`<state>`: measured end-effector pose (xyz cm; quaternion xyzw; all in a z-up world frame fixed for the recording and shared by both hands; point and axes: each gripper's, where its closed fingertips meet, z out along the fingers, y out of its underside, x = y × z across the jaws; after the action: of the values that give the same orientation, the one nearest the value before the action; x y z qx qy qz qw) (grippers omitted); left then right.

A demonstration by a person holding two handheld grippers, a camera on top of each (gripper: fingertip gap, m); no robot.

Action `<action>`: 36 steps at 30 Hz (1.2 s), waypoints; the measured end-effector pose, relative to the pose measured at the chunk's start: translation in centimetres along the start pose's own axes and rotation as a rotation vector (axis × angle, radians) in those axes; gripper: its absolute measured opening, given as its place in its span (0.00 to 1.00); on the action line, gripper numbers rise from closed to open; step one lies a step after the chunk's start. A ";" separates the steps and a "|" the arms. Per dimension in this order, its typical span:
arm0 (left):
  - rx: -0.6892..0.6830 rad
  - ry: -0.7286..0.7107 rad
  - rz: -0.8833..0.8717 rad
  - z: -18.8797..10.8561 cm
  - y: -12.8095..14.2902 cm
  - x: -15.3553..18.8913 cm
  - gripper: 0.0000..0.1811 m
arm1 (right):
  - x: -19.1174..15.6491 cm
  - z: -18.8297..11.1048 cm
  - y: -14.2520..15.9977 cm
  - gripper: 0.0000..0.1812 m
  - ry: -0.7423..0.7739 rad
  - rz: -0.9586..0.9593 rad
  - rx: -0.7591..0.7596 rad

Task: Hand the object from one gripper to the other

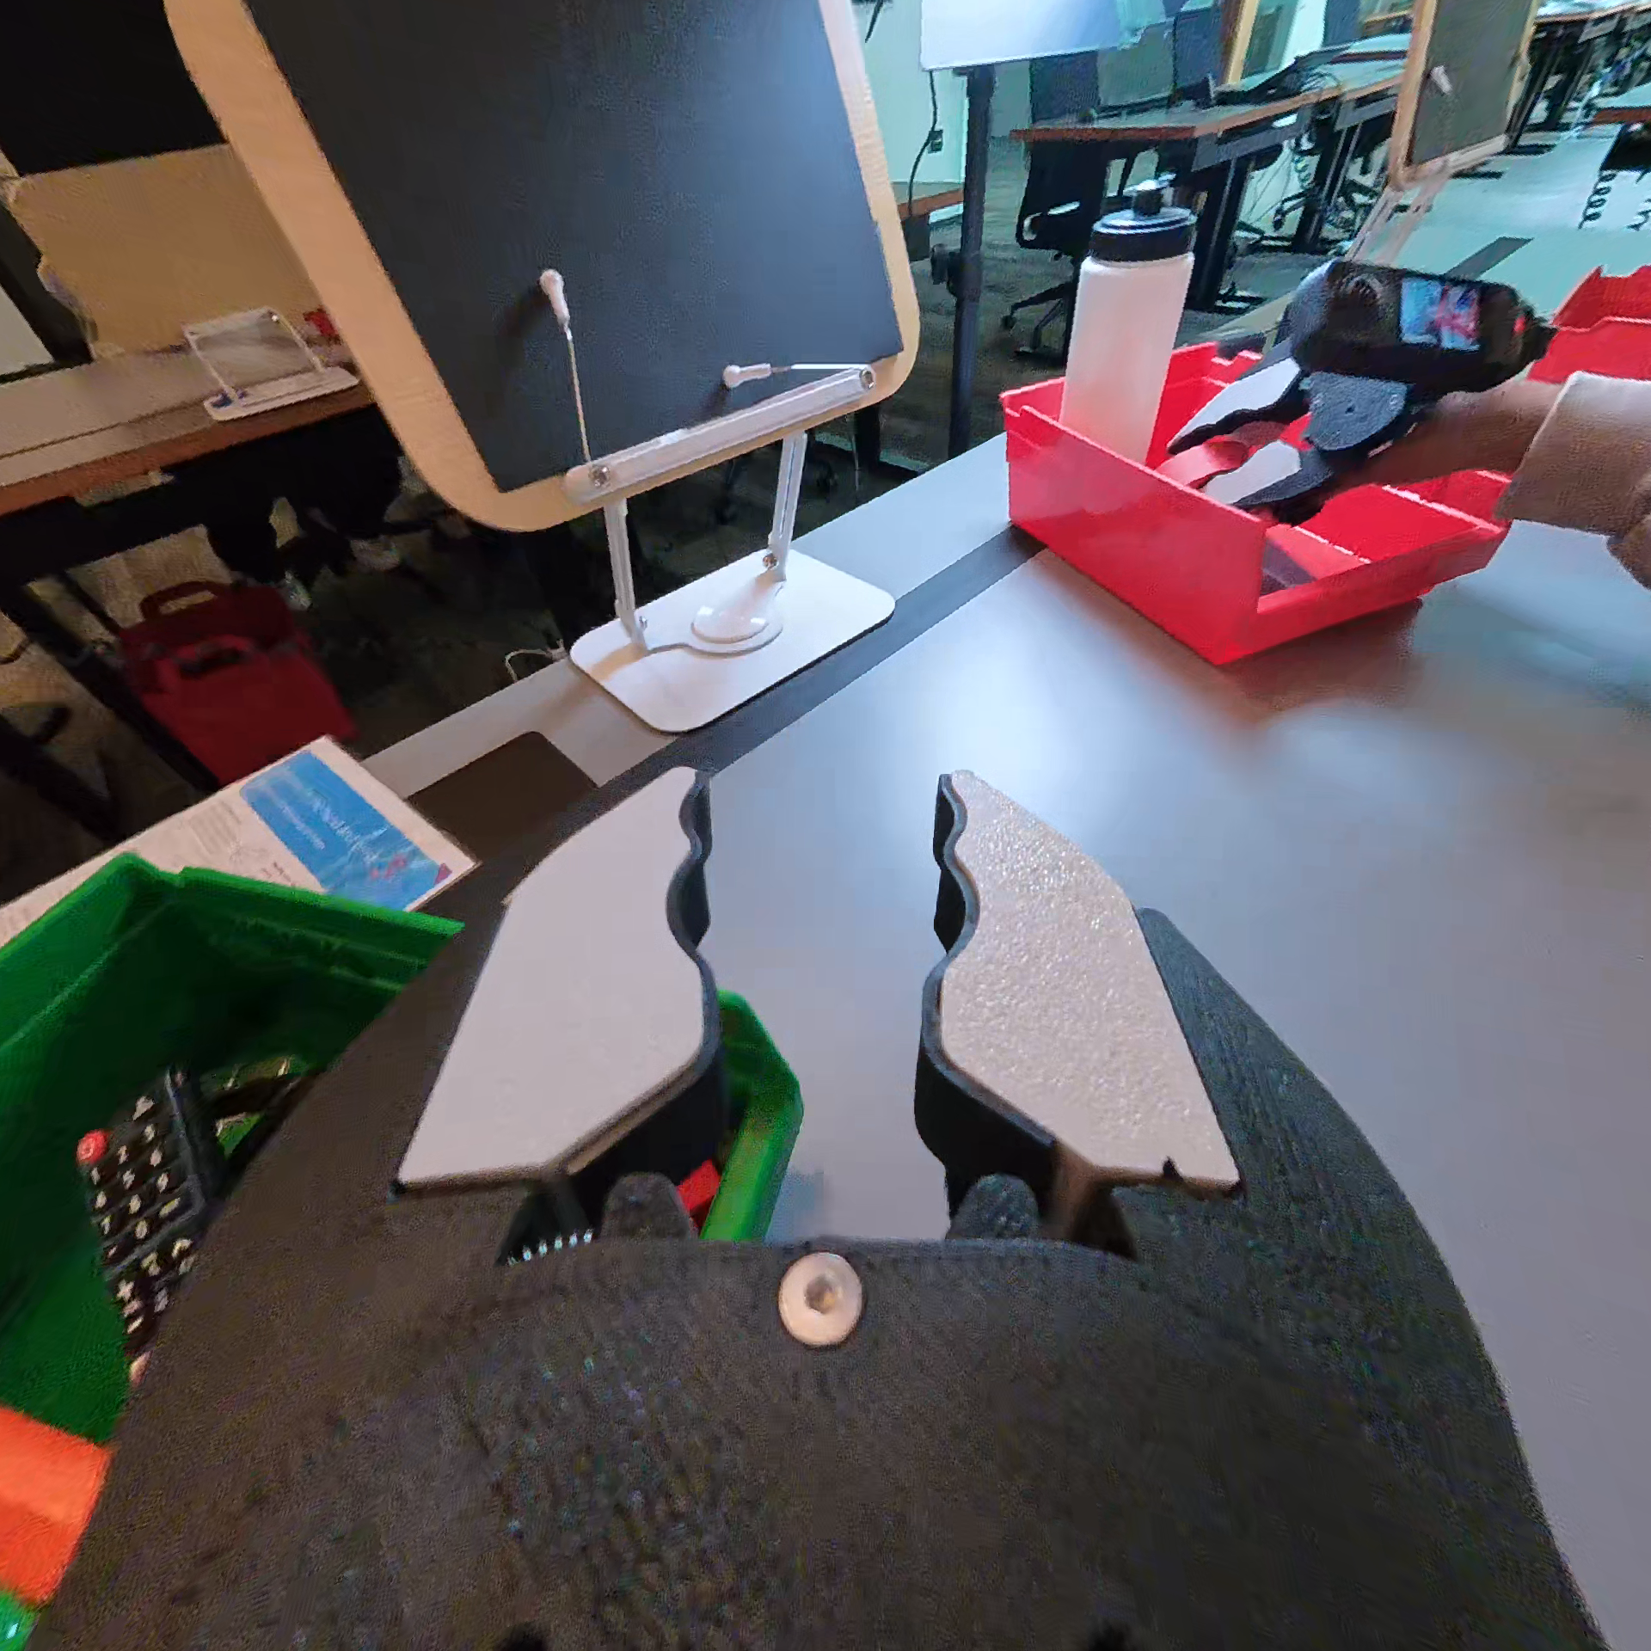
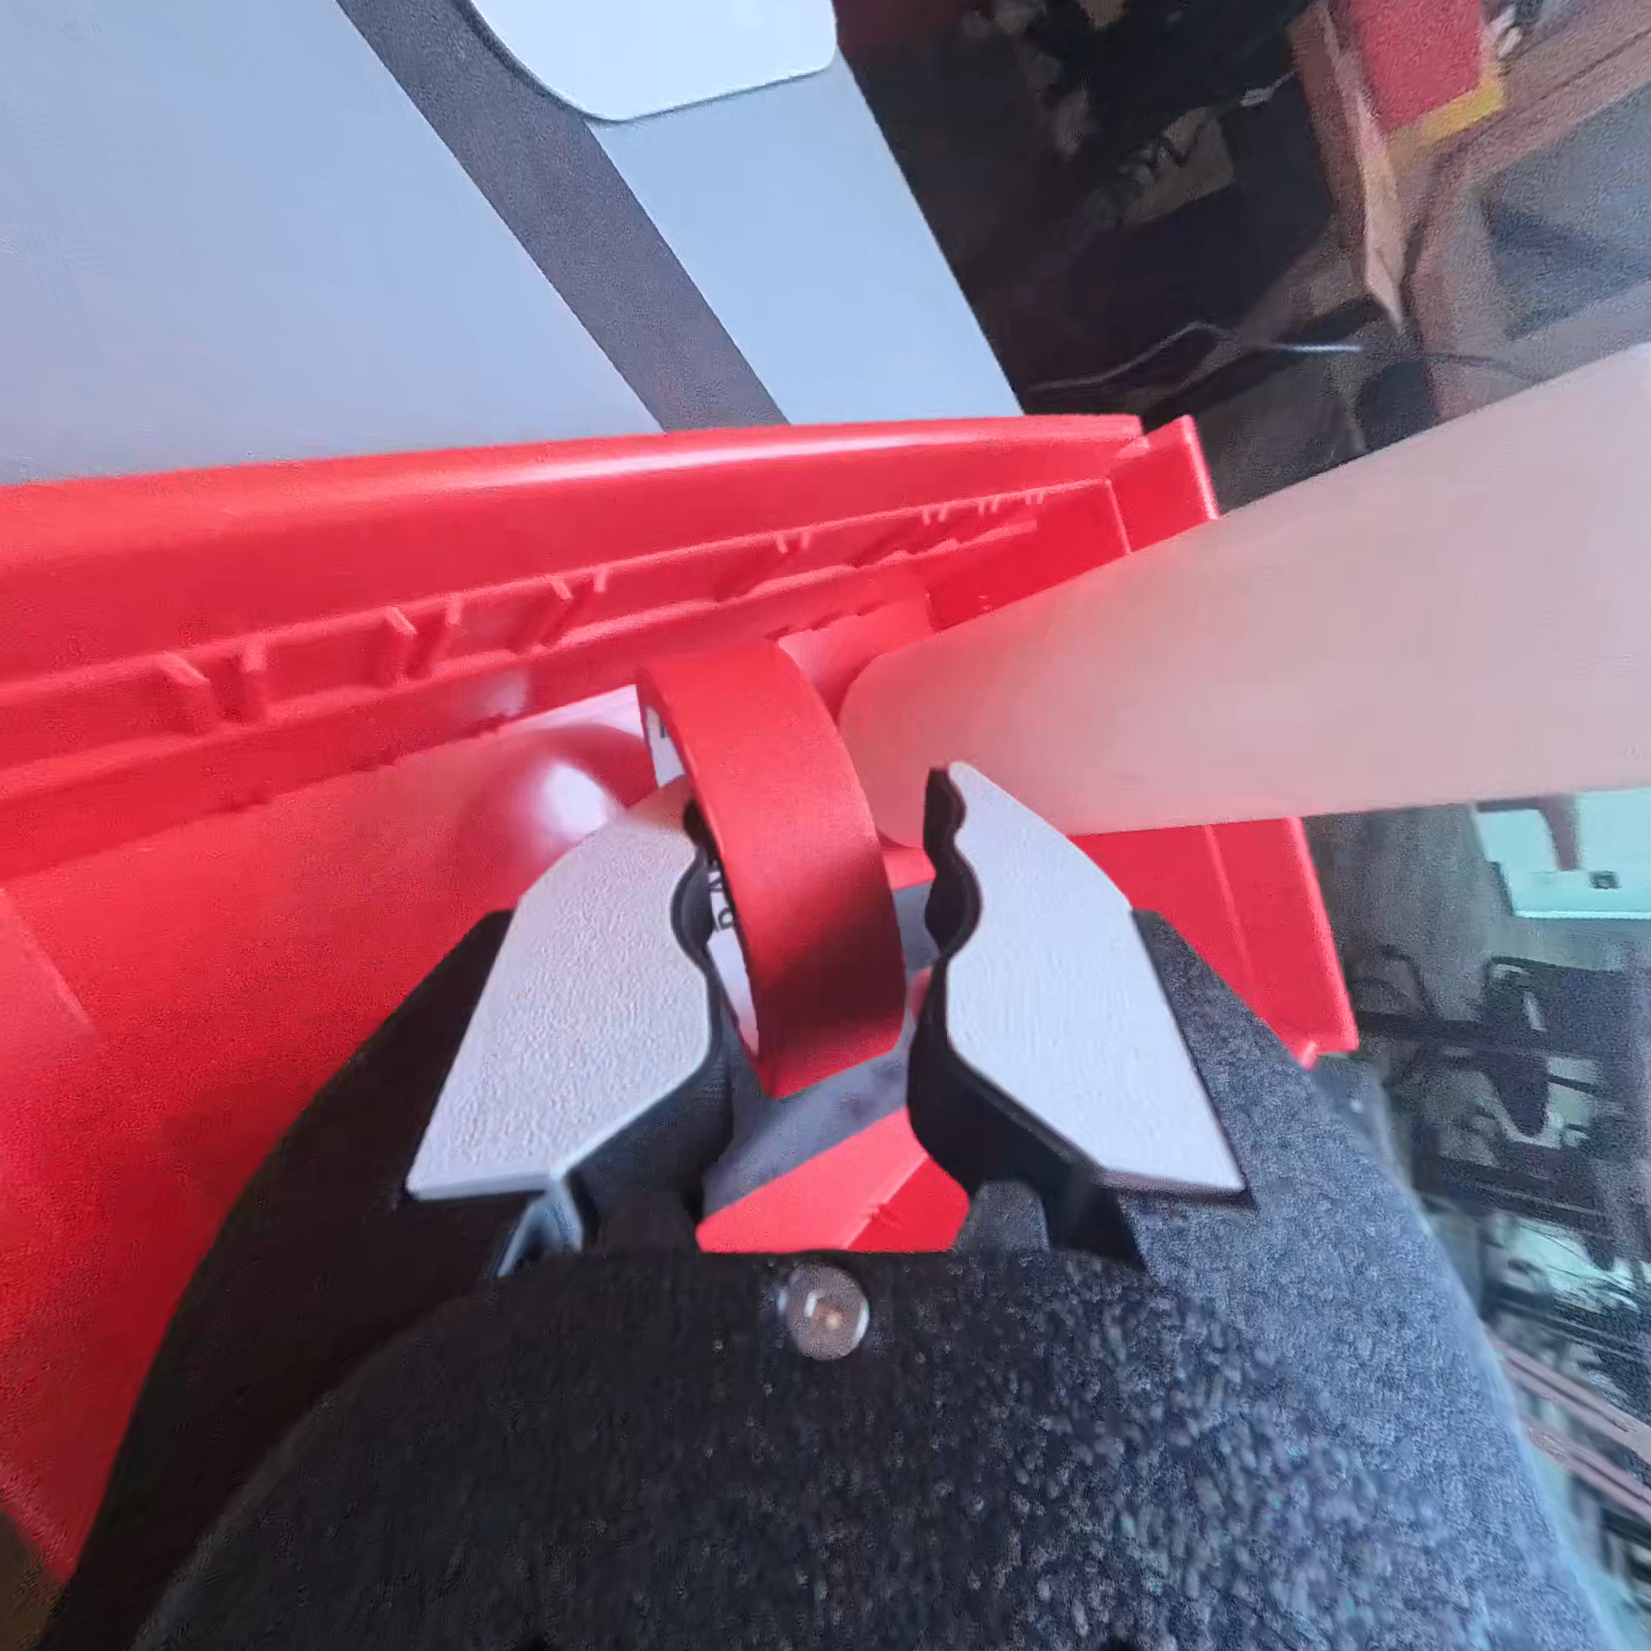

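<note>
**Reaching into the red bin**

Two grippers, one tape roll. Left gripper (image 1: pixel 817 902) hovers above the table (image 1: pixel 1251 893), jaws wide, empty, by a green bin (image 1: pixel 223 965) holding a calculator (image 1: pixel 143 1197). Right gripper (image 2: pixel 808 902) dips into the red bin (image 2: pixel 268 849), jaws apart around the upright red tape (image 2: pixel 786 858), beside a white bottle (image 2: pixel 1251 679); grip unclear.
</note>
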<state>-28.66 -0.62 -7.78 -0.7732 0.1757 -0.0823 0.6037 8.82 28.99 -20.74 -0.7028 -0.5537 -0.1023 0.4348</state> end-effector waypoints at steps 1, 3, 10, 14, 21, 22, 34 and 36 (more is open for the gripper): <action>-0.017 -0.014 -0.010 -0.6 0.7 -0.6 0.27 | -0.8 -0.5 -0.5 0.28 -0.056 0.039 0.019; -0.041 -0.032 -0.040 -1.6 2.1 -1.6 0.27 | -1.4 -1.8 -1.1 0.30 -0.097 0.060 0.053; -0.053 -0.081 -0.134 -3.6 4.6 -3.9 0.27 | -3.0 -7.7 -2.8 0.29 -0.143 0.085 0.190; -0.061 -0.120 -0.170 -4.1 5.5 -5.3 0.27 | -4.2 -10.6 -3.0 0.27 -0.131 0.077 0.228; -0.200 -0.229 -0.194 -5.2 8.1 -8.8 0.29 | -8.6 -14.1 -2.1 0.25 -0.206 0.203 0.284; -0.228 -0.242 -0.193 -5.4 8.6 -9.3 0.29 | -9.4 -14.5 -1.8 0.26 -0.228 0.229 0.296; -0.670 -0.260 -0.164 -7.8 12.8 -14.1 0.30 | -14.6 -17.9 -0.2 0.23 -0.352 0.370 0.411; -0.774 -0.257 -0.132 -8.1 13.5 -14.5 0.30 | -14.7 -18.3 -0.3 0.22 -0.352 0.371 0.428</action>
<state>-47.14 -5.35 -17.43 -0.9568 0.0670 0.0484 0.2787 9.36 5.57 -18.77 -0.6913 -0.4917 0.2203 0.4816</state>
